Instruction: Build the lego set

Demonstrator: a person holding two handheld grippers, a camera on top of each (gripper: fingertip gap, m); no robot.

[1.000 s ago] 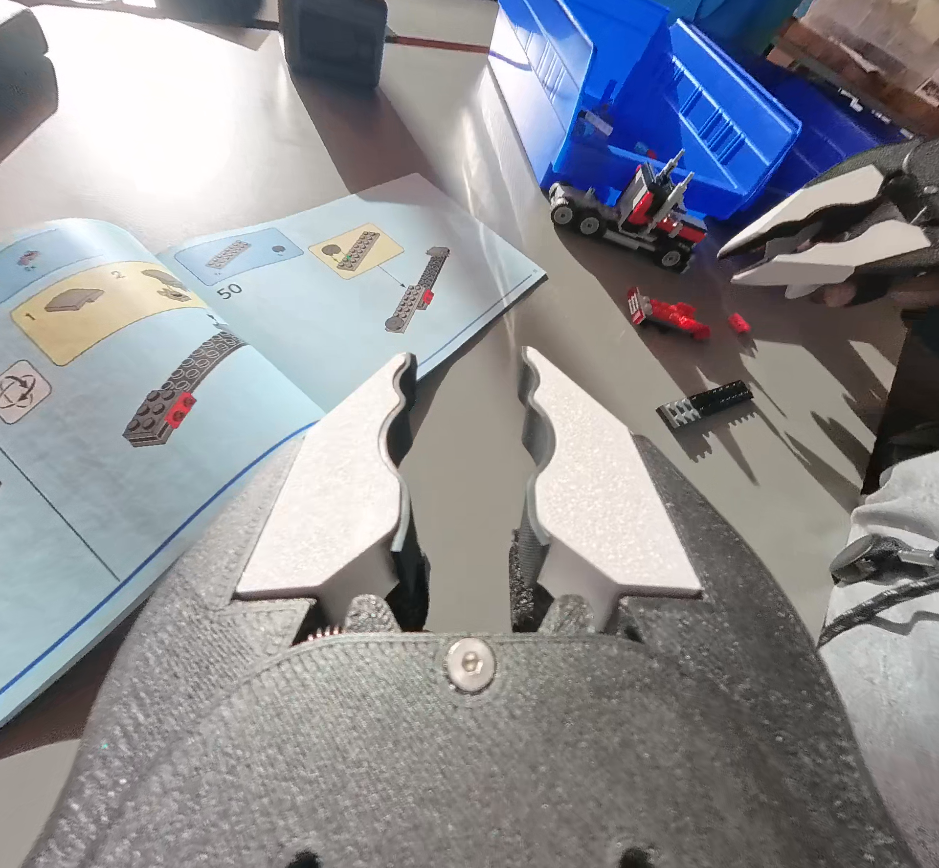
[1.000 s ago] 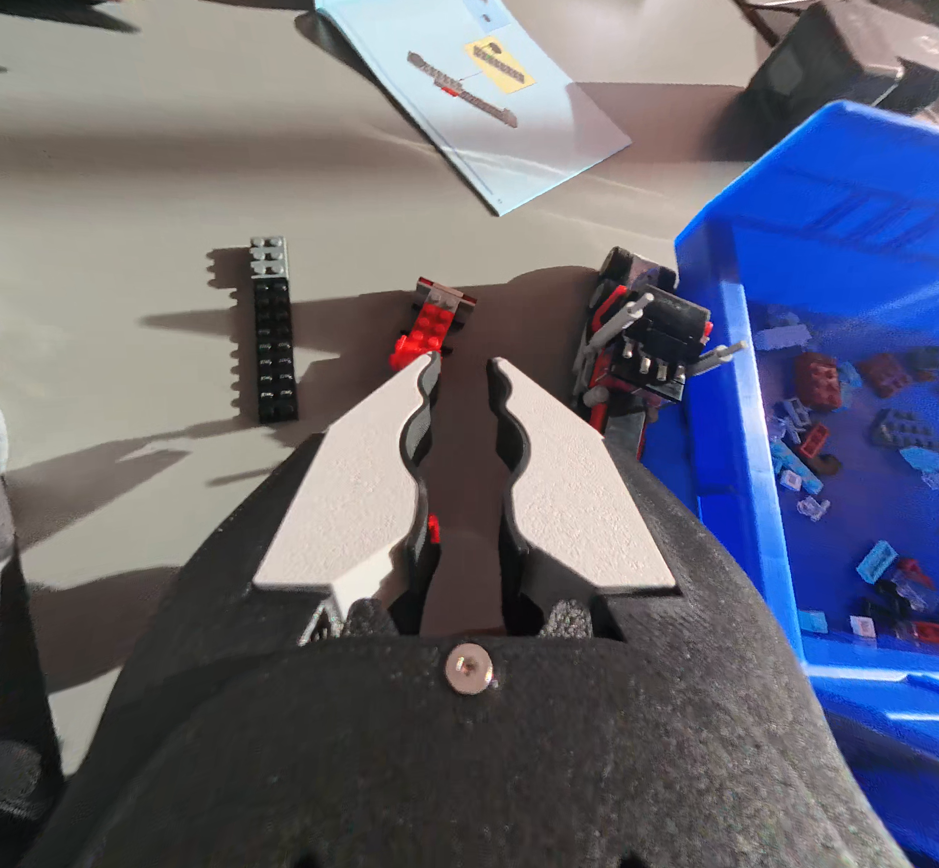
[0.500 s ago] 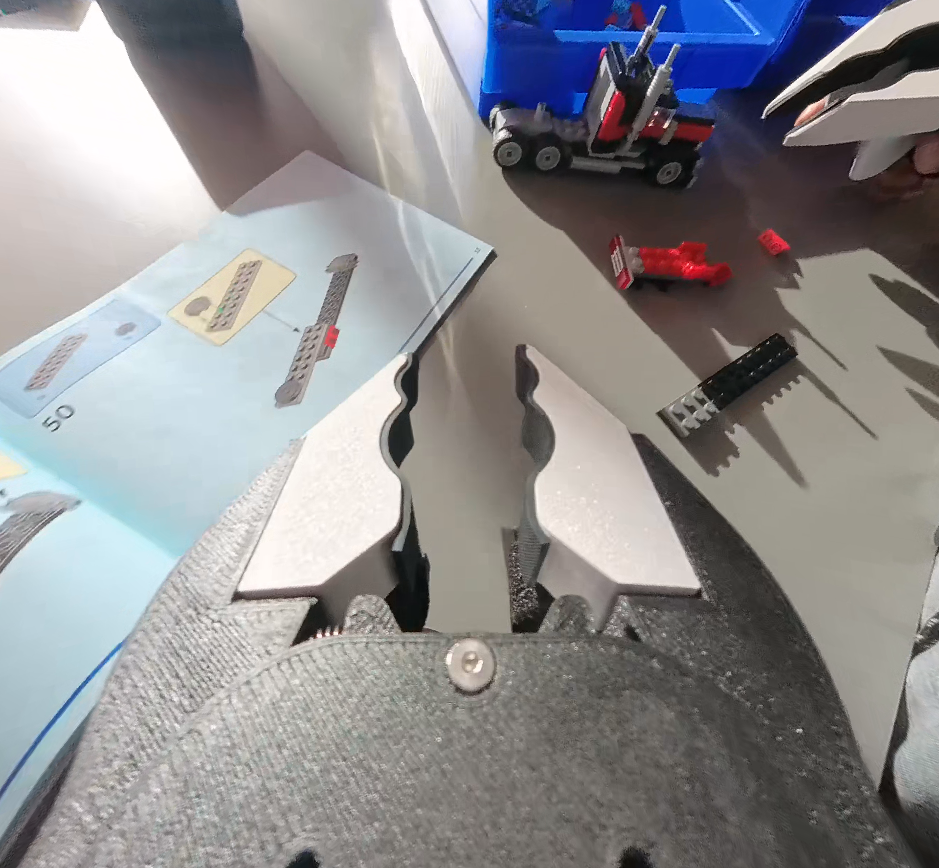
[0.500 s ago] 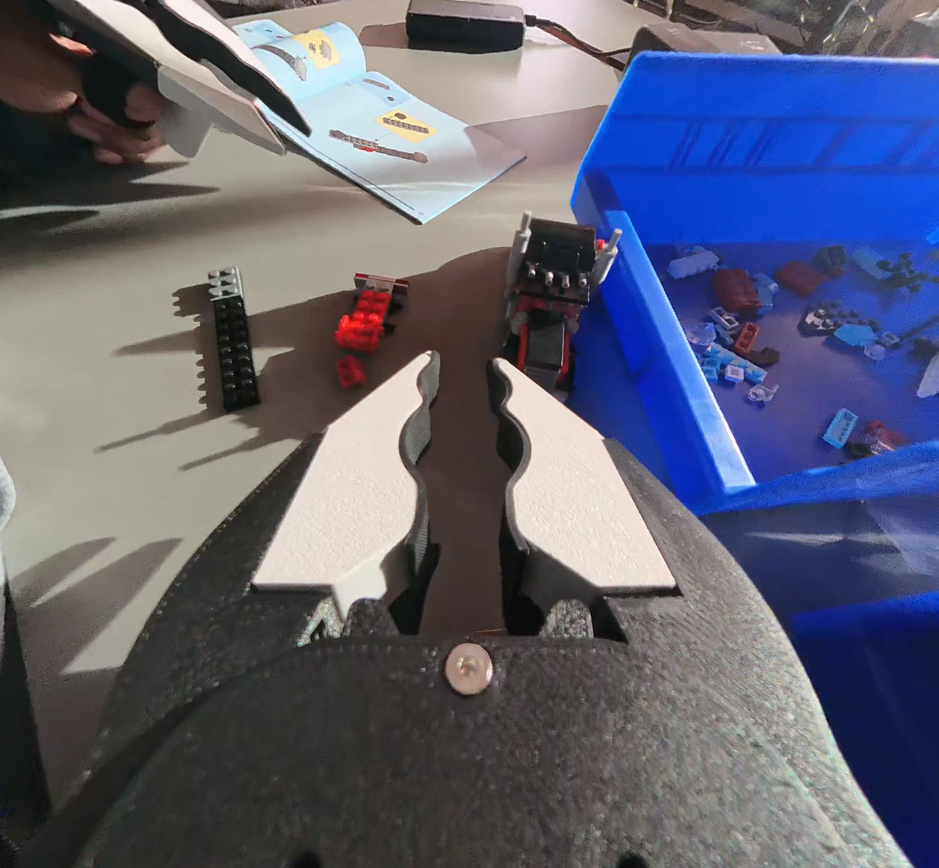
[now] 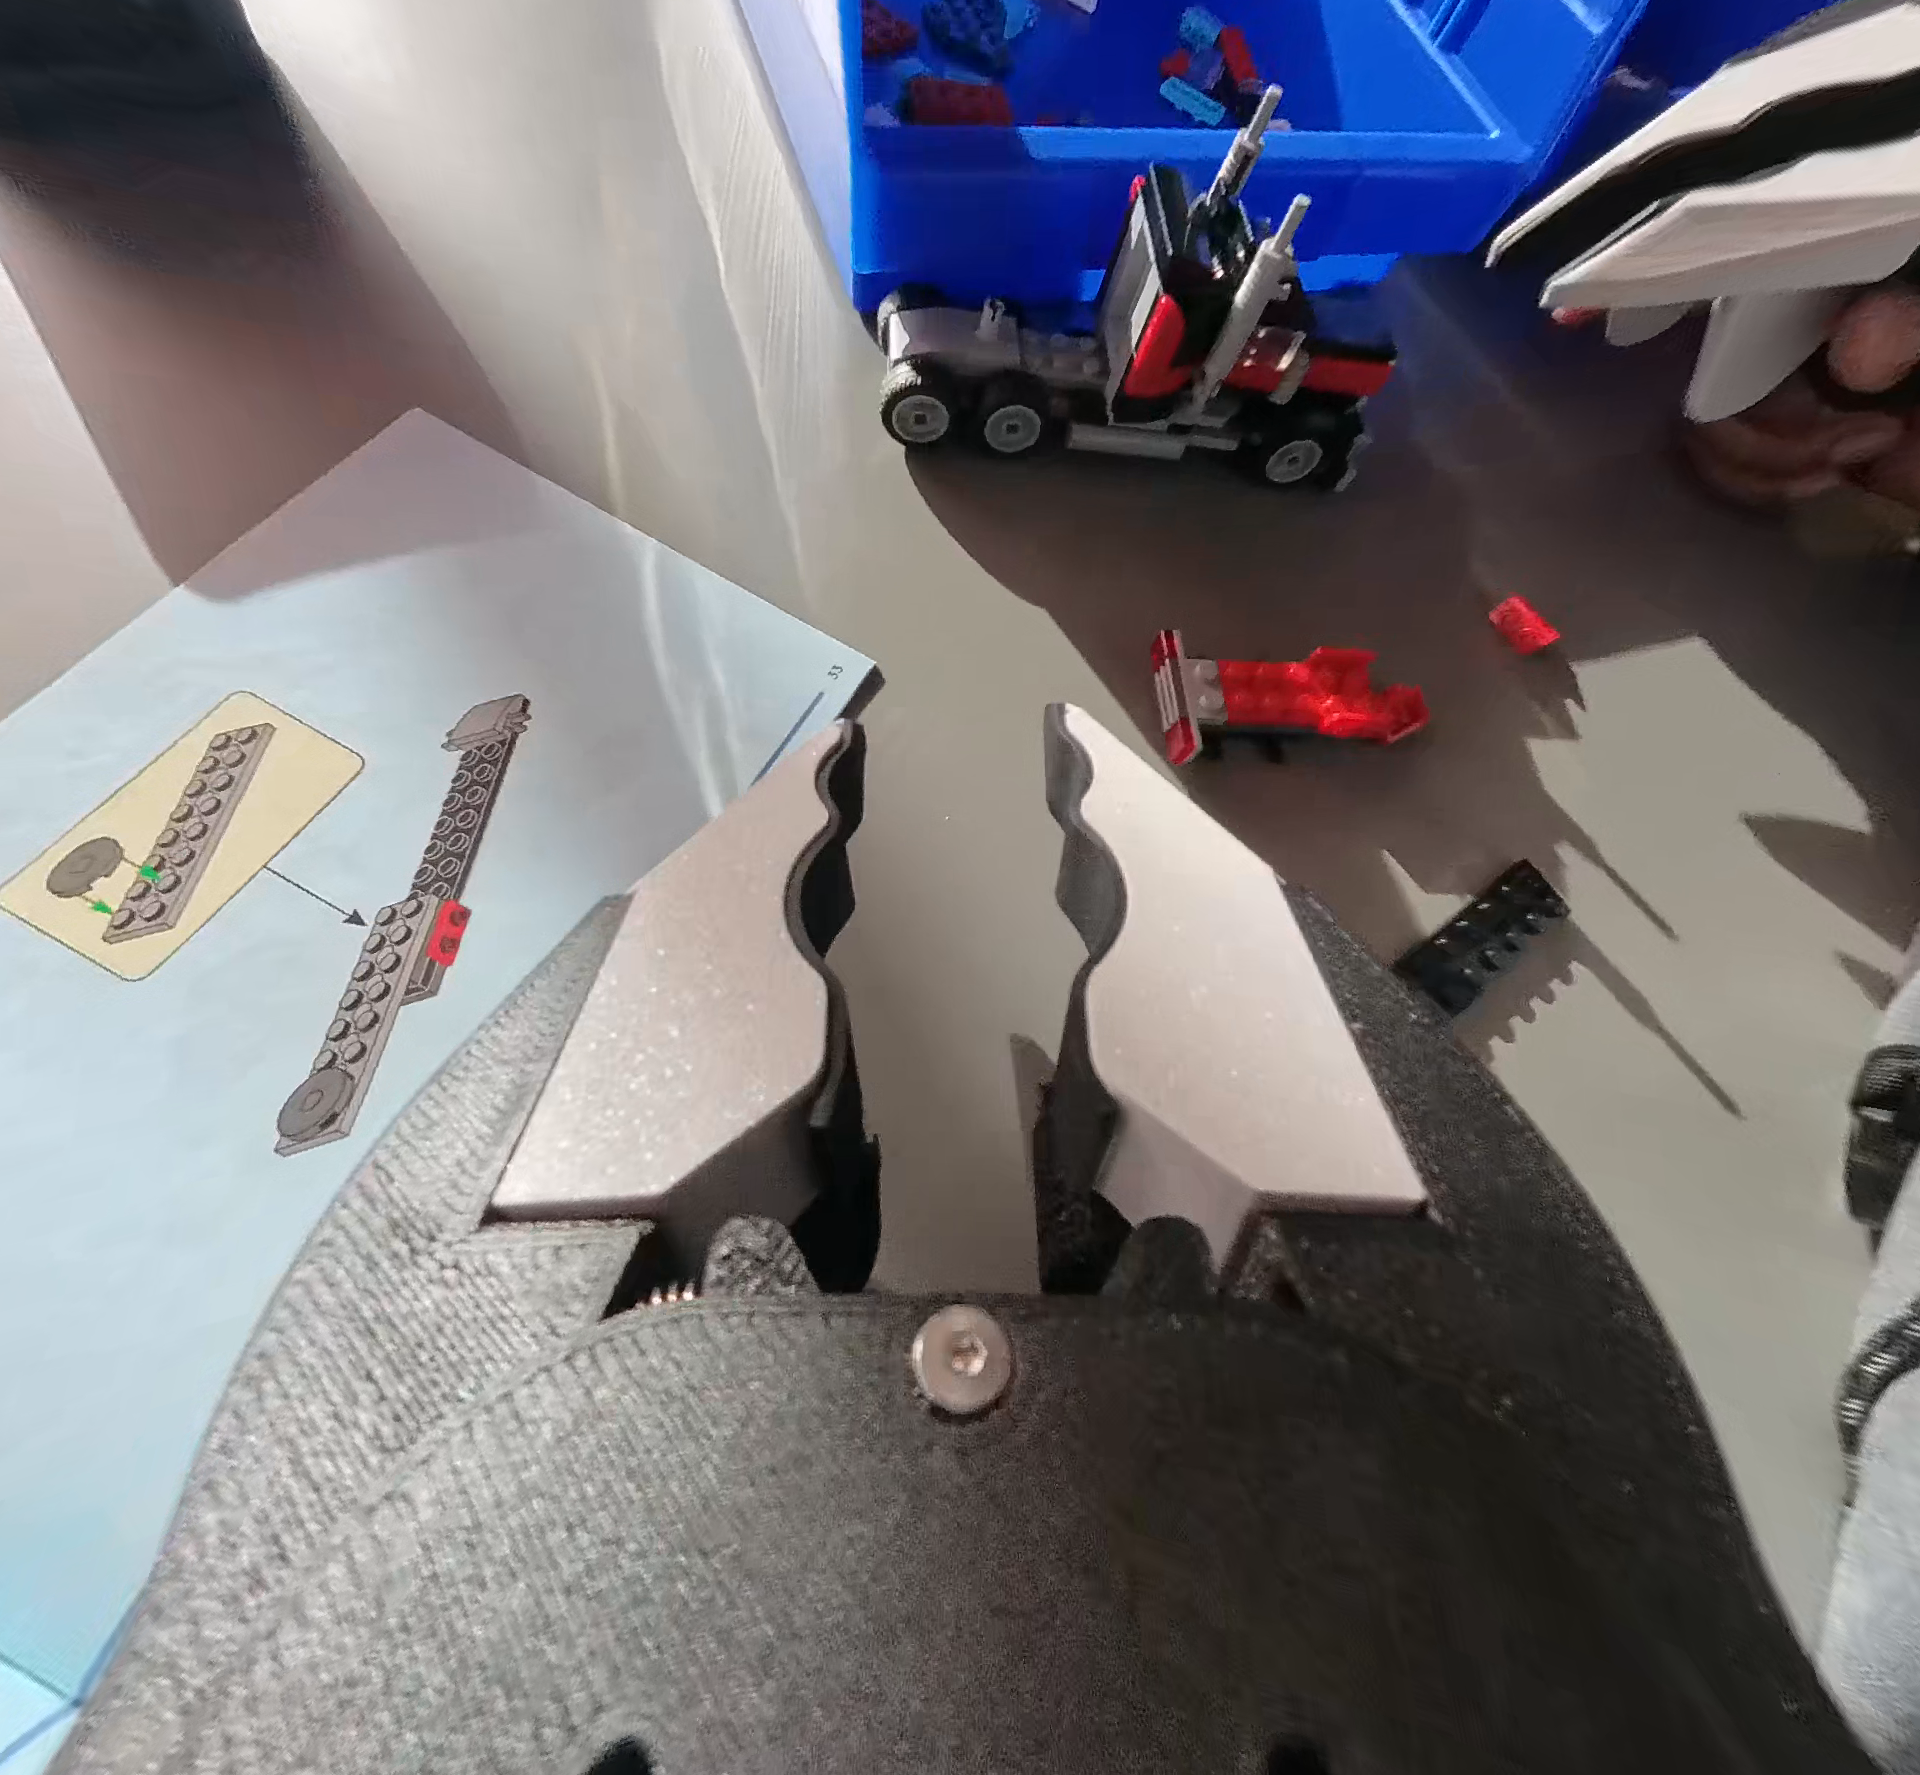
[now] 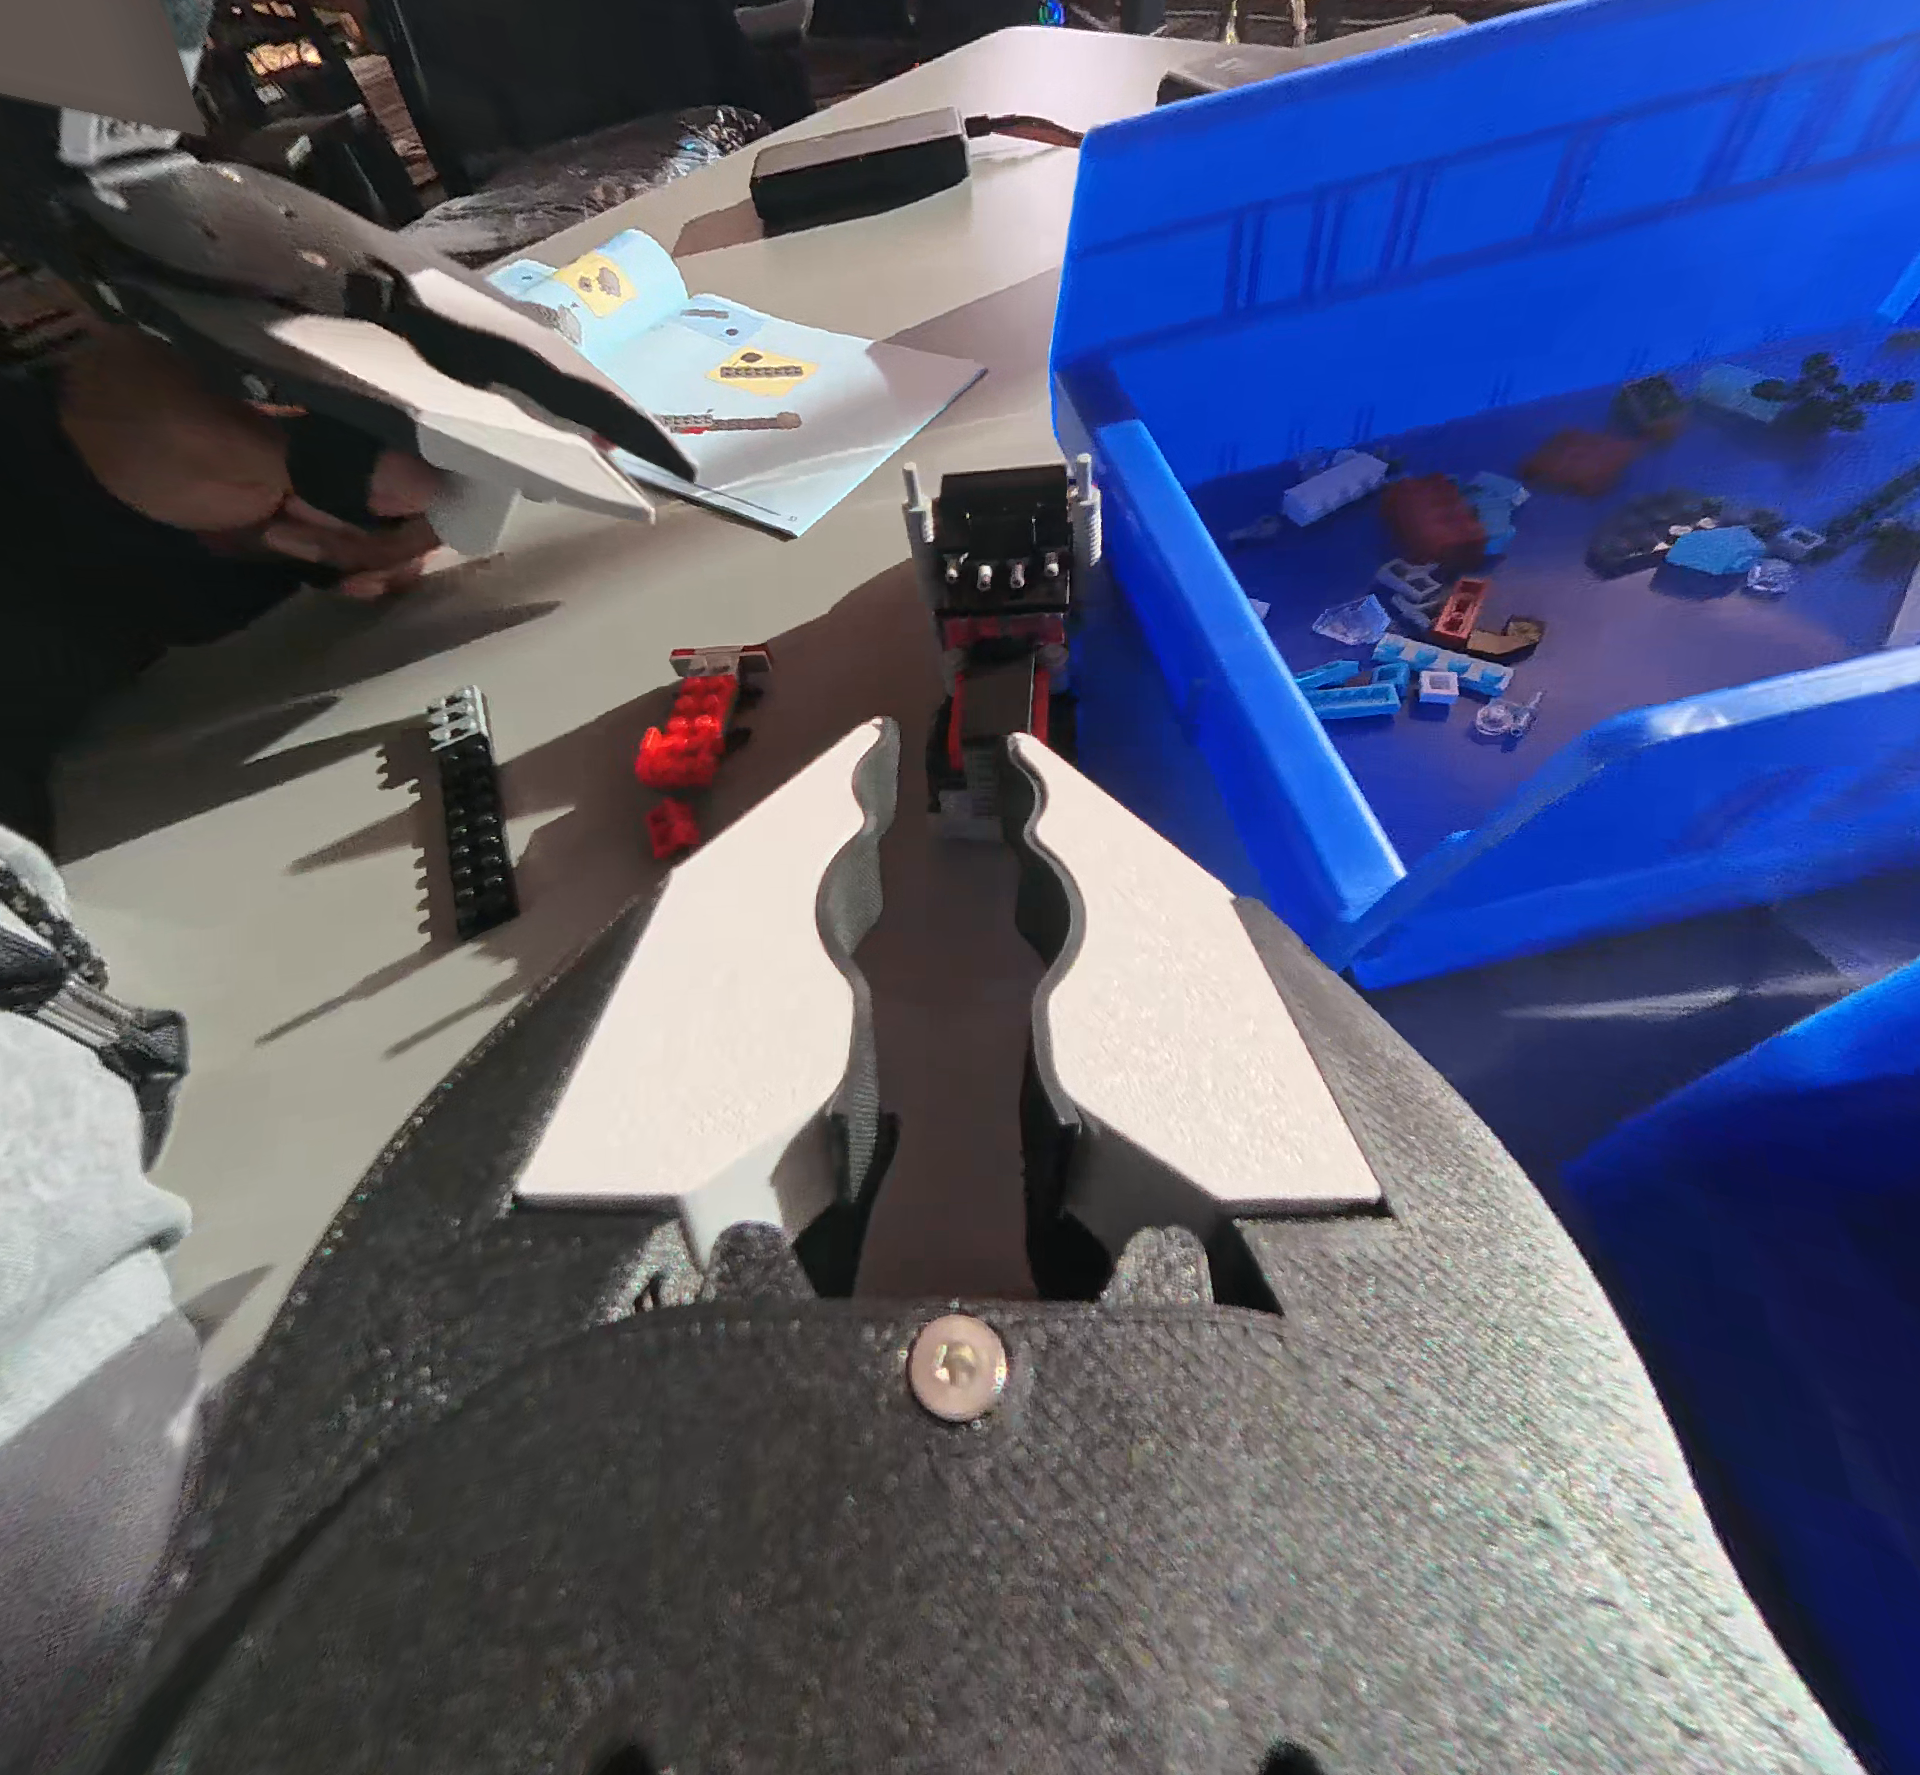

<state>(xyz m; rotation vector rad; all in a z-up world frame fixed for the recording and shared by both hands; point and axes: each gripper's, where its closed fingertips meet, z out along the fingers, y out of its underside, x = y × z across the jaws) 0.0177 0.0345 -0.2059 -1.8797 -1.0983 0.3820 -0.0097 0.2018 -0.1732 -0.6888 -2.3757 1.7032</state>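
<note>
A black and red lego truck [image 5: 1132,364] stands on the grey table against a blue bin [image 5: 1164,136]; it also shows in the right wrist view [image 6: 1003,603]. A red sub-assembly [image 5: 1283,702] [image 6: 696,723], a small red brick [image 5: 1522,626] [image 6: 670,830] and a long black plate [image 5: 1481,936] [image 6: 473,816] lie loose on the table. My left gripper [image 5: 951,749] is open and empty, above the table beside the booklet's corner. My right gripper [image 6: 945,738] is open and empty, just behind the truck's rear.
An open light-blue instruction booklet [image 5: 312,790] [image 6: 727,375] lies at the left. The blue bin [image 6: 1195,582] holds several loose bricks. A second blue bin [image 6: 1714,832] sits nearer on the right. A black power adapter [image 6: 862,167] rests at the table's far end. My hands' fingertips stand some 20 cm from each other. The long black plate [image 6: 473,816] sits 10 cm or so from the ends of my left fingers. It turns up in the left wrist view [image 5: 1444,962] as well.
Both grippers have swung toward the truck and the bins. The left view moved right, off most of the booklet. The right view tilted up and back from the red pieces. Jaws stayed open.
</note>
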